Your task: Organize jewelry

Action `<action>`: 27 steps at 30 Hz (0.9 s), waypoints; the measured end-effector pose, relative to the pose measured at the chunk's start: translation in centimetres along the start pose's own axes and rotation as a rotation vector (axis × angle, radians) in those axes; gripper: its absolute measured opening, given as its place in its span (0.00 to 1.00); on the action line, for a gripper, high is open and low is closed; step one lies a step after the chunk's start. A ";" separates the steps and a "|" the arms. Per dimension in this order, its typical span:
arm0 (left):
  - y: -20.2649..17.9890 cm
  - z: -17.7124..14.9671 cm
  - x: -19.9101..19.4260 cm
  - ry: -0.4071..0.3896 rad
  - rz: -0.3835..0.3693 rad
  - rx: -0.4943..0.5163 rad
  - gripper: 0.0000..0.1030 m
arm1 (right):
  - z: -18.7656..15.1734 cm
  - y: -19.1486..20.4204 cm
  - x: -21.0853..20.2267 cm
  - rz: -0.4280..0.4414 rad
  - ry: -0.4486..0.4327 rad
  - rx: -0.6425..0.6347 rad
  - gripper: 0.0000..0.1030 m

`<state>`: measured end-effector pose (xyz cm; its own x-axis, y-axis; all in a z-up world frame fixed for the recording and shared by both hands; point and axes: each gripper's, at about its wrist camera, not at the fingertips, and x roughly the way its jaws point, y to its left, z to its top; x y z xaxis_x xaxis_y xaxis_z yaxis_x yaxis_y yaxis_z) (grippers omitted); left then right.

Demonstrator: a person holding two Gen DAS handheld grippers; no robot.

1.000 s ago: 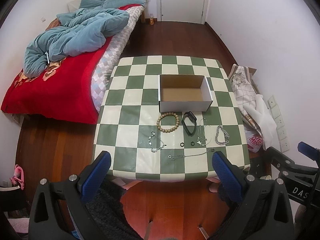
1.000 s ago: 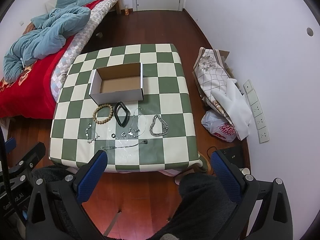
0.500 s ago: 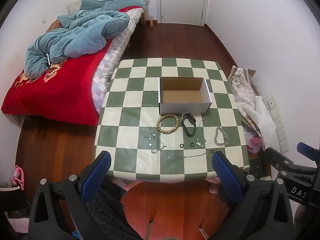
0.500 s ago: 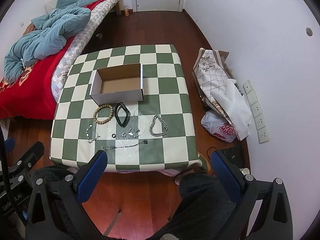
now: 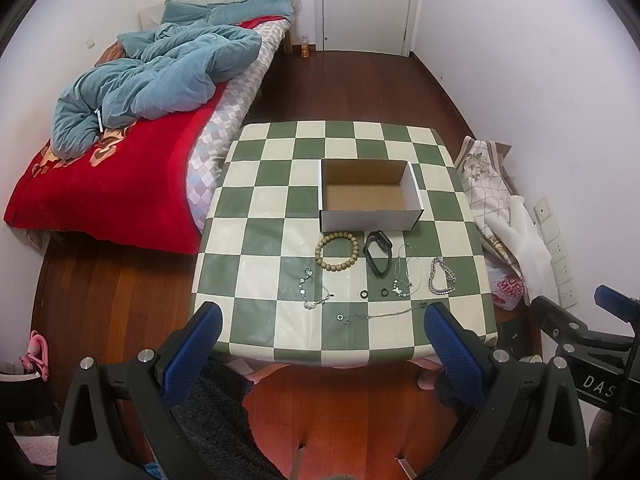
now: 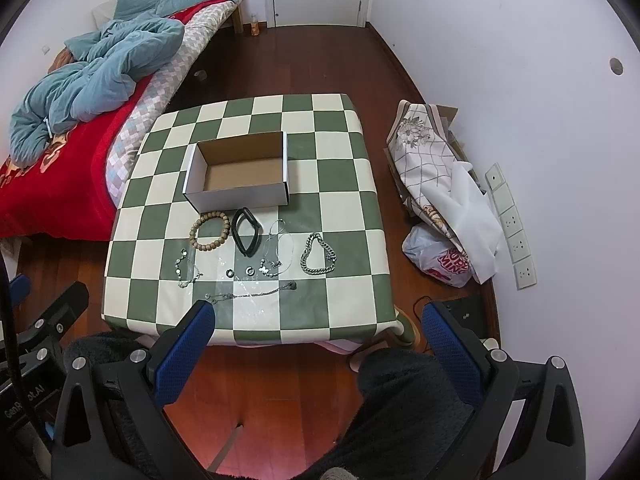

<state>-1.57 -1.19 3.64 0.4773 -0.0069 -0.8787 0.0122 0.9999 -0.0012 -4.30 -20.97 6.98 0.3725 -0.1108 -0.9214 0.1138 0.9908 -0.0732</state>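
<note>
An open, empty white cardboard box (image 5: 370,195) (image 6: 239,174) stands on a green-and-cream checkered table (image 5: 260,240) (image 6: 340,184). In front of it lie a wooden bead bracelet (image 5: 337,251) (image 6: 209,231), a black band (image 5: 378,253) (image 6: 245,231), a chunky silver chain (image 5: 441,277) (image 6: 318,255), several thin silver chains (image 5: 314,290) (image 6: 250,293) and two small rings (image 5: 374,293) (image 6: 240,272). My left gripper (image 5: 322,344) and right gripper (image 6: 318,340) are both open and empty, held high above the table's near edge.
A bed with a red cover and blue duvet (image 5: 140,80) stands left of the table. Bags and cloth (image 6: 440,200) lie on the floor by the right wall. A closed door (image 5: 366,0) is at the far end. Dark wooden floor surrounds the table.
Both grippers have drifted slightly back and up from the table; the jewelry and box have not moved.
</note>
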 end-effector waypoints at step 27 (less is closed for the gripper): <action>2.8 1.9 13.3 0.086 0.214 -0.005 1.00 | 0.7 -1.3 13.2 -0.035 0.088 0.095 1.00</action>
<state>6.49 1.50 -7.14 0.3922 0.2061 -0.8965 -0.0855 0.9785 0.1875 1.14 -23.79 -4.78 0.2854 -0.1339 -0.9490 0.2132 0.9743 -0.0733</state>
